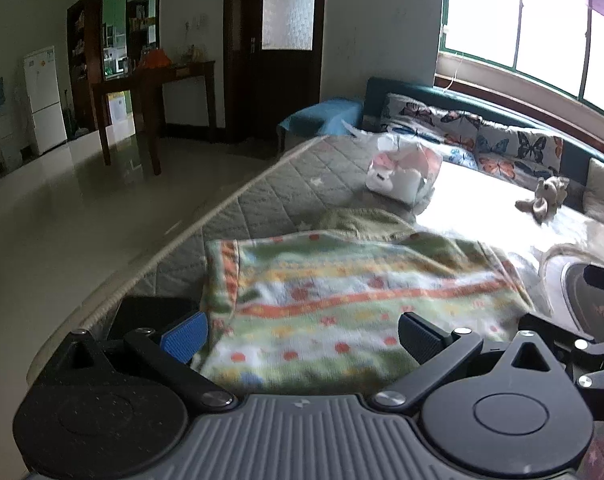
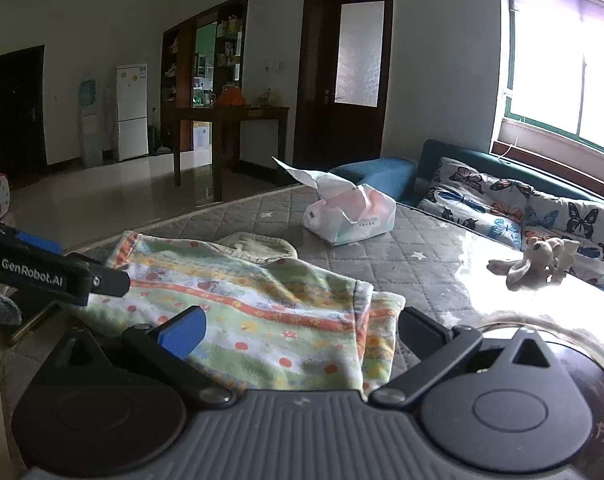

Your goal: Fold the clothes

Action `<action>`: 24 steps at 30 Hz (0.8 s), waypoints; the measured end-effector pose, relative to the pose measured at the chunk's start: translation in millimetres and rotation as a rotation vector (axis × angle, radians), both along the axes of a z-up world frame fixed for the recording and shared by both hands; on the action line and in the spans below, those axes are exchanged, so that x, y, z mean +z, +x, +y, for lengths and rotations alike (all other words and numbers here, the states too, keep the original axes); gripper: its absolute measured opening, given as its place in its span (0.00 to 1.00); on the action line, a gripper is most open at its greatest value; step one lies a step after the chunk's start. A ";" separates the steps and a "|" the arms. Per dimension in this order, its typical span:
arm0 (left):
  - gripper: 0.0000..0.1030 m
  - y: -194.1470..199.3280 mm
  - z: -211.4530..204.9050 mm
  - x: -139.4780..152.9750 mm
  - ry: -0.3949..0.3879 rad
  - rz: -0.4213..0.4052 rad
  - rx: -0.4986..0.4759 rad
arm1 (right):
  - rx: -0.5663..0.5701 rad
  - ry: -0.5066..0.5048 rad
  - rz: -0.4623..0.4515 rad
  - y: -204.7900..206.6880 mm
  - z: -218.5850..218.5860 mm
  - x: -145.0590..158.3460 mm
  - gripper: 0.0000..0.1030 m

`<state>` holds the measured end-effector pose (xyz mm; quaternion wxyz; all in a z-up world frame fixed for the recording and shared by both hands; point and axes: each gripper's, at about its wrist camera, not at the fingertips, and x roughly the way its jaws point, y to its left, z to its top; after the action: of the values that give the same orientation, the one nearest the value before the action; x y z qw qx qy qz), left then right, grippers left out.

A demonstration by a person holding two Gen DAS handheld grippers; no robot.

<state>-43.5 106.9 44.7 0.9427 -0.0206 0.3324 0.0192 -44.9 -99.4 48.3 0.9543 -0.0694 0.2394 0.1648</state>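
Observation:
A green, white and orange patterned garment (image 1: 342, 300) lies folded on the grey quilted mattress (image 1: 293, 176). In the left wrist view my left gripper (image 1: 302, 338) stands open just above the garment's near edge, pads wide apart and not pressing on it. The right wrist view shows the same garment (image 2: 261, 312) with a folded edge at its right side. My right gripper (image 2: 302, 334) is open wide over that near right part, holding nothing. The left gripper's black body (image 2: 61, 276) juts in at the garment's left side.
A white and pink plastic pack (image 2: 350, 216) sits farther back on the mattress (image 2: 422, 248). A plush toy (image 2: 534, 262) lies at the right, before the butterfly pillows (image 2: 522, 208). A dark round thing with a pale rim (image 2: 582, 344) is near right. The mattress edge (image 1: 221, 208) drops to the floor at left.

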 end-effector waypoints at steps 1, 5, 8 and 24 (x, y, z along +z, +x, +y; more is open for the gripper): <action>1.00 -2.2 -0.9 -0.9 0.004 0.006 -0.001 | -0.002 0.001 0.004 -0.6 -0.4 -0.3 1.00; 1.00 -7.7 -4.8 -4.9 0.010 0.029 0.003 | -0.008 0.010 0.024 -2.2 -2.5 -1.5 1.00; 1.00 -10.9 -6.9 -8.1 0.015 0.040 0.013 | -0.008 0.020 0.053 -2.0 -4.8 -3.1 1.00; 1.00 -16.7 -21.3 -12.5 0.020 0.055 -0.006 | -0.016 -0.014 0.119 -8.3 -13.3 -4.9 1.00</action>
<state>-60.2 85.6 32.2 0.9335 -0.0093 0.3579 0.0202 -53.1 -112.7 43.3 0.9391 -0.0642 0.2975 0.1594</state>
